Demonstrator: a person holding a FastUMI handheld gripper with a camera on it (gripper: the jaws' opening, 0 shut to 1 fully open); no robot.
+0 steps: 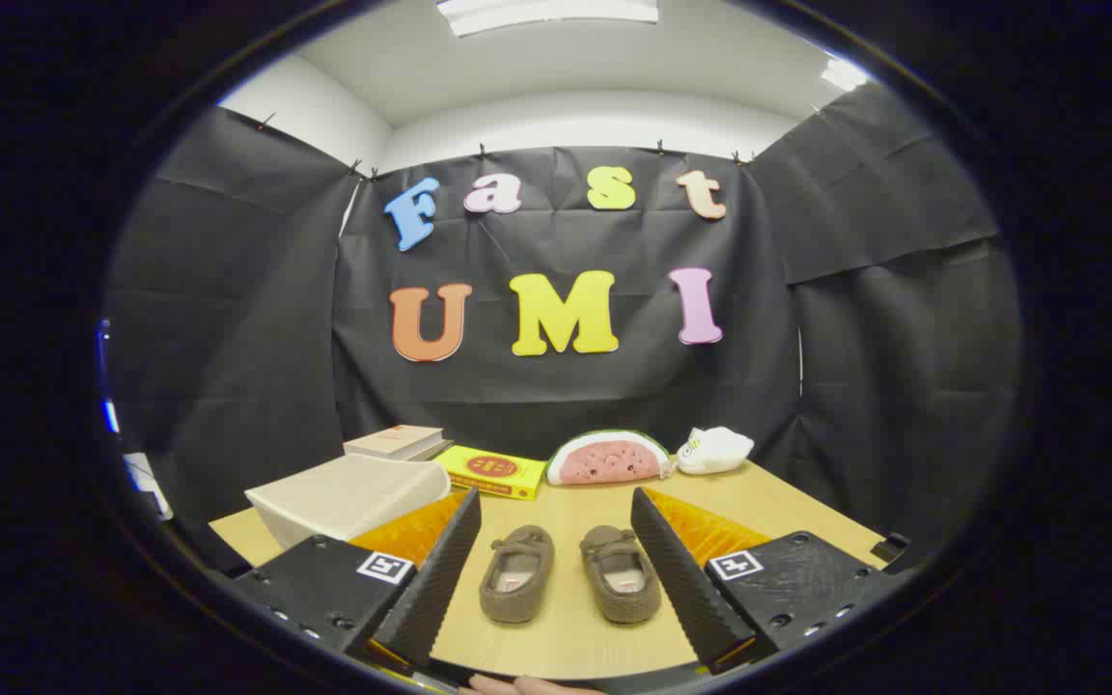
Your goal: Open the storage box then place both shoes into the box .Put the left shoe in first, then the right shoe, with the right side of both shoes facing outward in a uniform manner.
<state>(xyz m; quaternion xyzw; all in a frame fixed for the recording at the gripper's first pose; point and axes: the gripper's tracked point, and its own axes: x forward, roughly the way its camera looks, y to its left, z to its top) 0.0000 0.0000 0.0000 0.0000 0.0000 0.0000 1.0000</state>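
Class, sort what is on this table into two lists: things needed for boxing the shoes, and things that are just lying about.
Needed for the job:
- storage box, shut, beyond the left finger
- left shoe and right shoe, side by side between the open fingers
- gripper

Just lying about:
- book
- yellow box
- watermelon plush
- white plush

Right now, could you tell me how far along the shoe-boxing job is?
Nothing looks done yet. Both brown slippers, one beside the other, sit side by side on the wooden table, between the open fingers of the tool, which grips nothing. The beige storage box stands beyond the fingers, and its lid looks closed. Left: opening the box, then loading the left shoe, then the right.
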